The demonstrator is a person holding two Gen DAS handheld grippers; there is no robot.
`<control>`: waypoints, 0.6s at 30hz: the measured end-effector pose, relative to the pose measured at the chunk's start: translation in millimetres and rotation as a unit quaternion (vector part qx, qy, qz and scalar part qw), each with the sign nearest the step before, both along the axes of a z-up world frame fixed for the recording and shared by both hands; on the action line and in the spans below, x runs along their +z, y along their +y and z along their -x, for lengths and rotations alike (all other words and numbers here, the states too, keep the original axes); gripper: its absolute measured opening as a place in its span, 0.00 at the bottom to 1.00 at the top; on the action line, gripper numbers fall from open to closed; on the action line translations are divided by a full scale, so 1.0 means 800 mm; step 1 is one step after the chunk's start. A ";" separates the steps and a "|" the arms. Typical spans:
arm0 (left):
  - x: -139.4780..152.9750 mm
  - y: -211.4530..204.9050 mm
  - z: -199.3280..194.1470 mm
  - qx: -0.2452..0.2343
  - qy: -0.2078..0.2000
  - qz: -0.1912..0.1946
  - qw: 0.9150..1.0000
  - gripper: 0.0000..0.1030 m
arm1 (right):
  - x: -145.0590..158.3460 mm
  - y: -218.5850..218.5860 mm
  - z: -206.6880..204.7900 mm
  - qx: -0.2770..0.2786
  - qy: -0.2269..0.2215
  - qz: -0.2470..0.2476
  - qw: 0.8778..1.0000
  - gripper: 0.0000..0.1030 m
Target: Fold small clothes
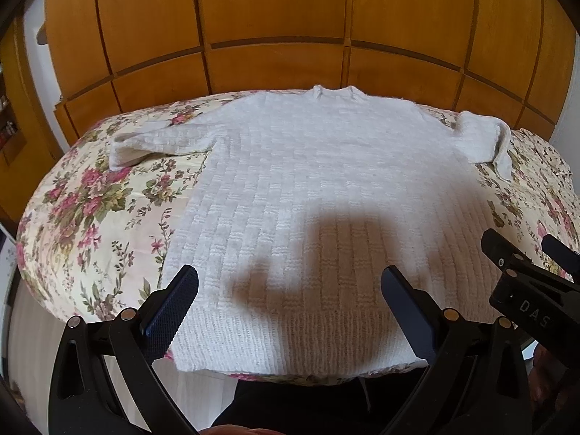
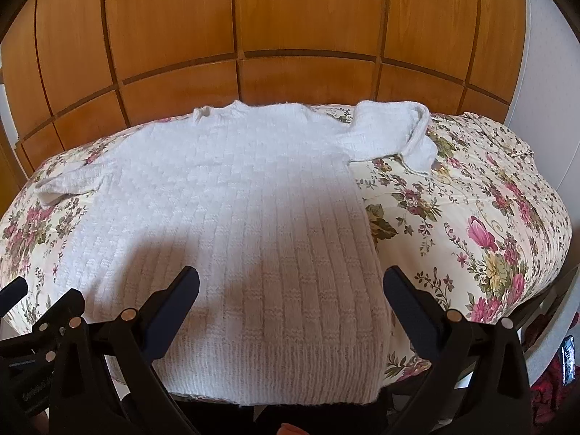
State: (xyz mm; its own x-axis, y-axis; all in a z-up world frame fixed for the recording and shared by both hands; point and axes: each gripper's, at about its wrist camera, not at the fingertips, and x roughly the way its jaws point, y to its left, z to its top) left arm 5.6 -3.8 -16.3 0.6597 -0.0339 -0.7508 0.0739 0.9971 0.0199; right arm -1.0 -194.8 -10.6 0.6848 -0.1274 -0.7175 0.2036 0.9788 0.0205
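1. While both tools hang above the near hem, the left gripper point(image 1: 288, 299) and right gripper point(image 2: 290, 299) stand spread wide, holding nothing.
2. The white knitted sweater point(image 1: 308, 188) lies flat, face up on the floral bedspread point(image 1: 90, 217), hem nearest.
3. It looks soft, thick and limp, likely to sag and stretch; pinching the ribbed hem corners seems safest.
4. Farther off, both sleeves point(image 2: 391, 130) are spread outward, neckline toward the wooden wardrobe point(image 2: 290, 36).
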 end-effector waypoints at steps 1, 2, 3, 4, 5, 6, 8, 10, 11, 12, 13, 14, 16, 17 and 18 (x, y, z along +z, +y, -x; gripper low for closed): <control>0.000 0.000 0.000 -0.001 0.000 0.001 1.000 0.97 | 0.000 0.000 0.000 -0.001 0.000 0.000 1.000 0.98; 0.000 0.000 0.000 -0.001 0.001 0.001 1.000 0.97 | 0.000 -0.001 -0.001 -0.001 0.000 0.001 1.000 0.98; 0.000 0.000 0.000 -0.002 0.002 0.002 1.000 0.97 | -0.001 -0.001 -0.002 -0.001 0.002 0.003 1.000 0.98; 0.000 0.000 -0.001 -0.004 0.003 0.004 1.000 0.97 | -0.002 -0.001 -0.003 -0.002 0.002 0.004 1.000 0.98; 0.000 -0.001 0.000 -0.006 0.003 0.006 1.000 0.97 | -0.002 -0.001 -0.003 -0.002 0.002 0.004 1.000 0.98; 0.000 -0.001 0.000 -0.009 0.004 0.008 1.000 0.97 | -0.003 -0.002 -0.003 -0.003 0.003 0.005 1.000 0.98; 0.000 -0.002 0.000 -0.014 0.005 0.012 1.000 0.97 | -0.004 -0.003 -0.004 -0.003 0.003 0.006 1.000 0.98; 0.001 -0.003 0.001 -0.019 0.003 0.016 1.000 0.97 | -0.005 -0.003 -0.004 -0.004 0.003 0.008 1.000 0.98; 0.002 -0.003 0.003 -0.020 0.001 0.019 1.000 0.97 | -0.005 -0.003 -0.004 -0.004 0.003 0.009 1.000 0.98; 0.003 -0.003 0.003 -0.021 -0.002 0.021 1.000 0.97 | -0.005 -0.003 -0.004 -0.005 0.002 0.010 1.000 0.98; 0.004 -0.001 0.004 -0.019 -0.005 0.025 0.999 0.97 | -0.005 -0.004 -0.003 -0.006 0.002 0.010 1.000 0.98; 0.005 0.001 0.005 -0.016 -0.008 0.029 0.999 0.97 | -0.005 -0.005 -0.004 -0.007 0.001 0.010 1.000 0.98; 0.007 0.006 0.006 -0.009 -0.012 0.039 0.999 0.97 | -0.005 -0.005 -0.003 -0.008 0.001 0.010 1.000 0.98; 0.008 0.007 0.005 -0.007 -0.012 0.042 0.999 0.97 | -0.005 -0.006 -0.004 -0.009 0.002 0.010 1.000 0.98; 0.008 0.009 0.005 -0.006 -0.013 0.045 0.999 0.97 | -0.006 -0.007 -0.004 -0.009 0.002 0.009 1.000 0.98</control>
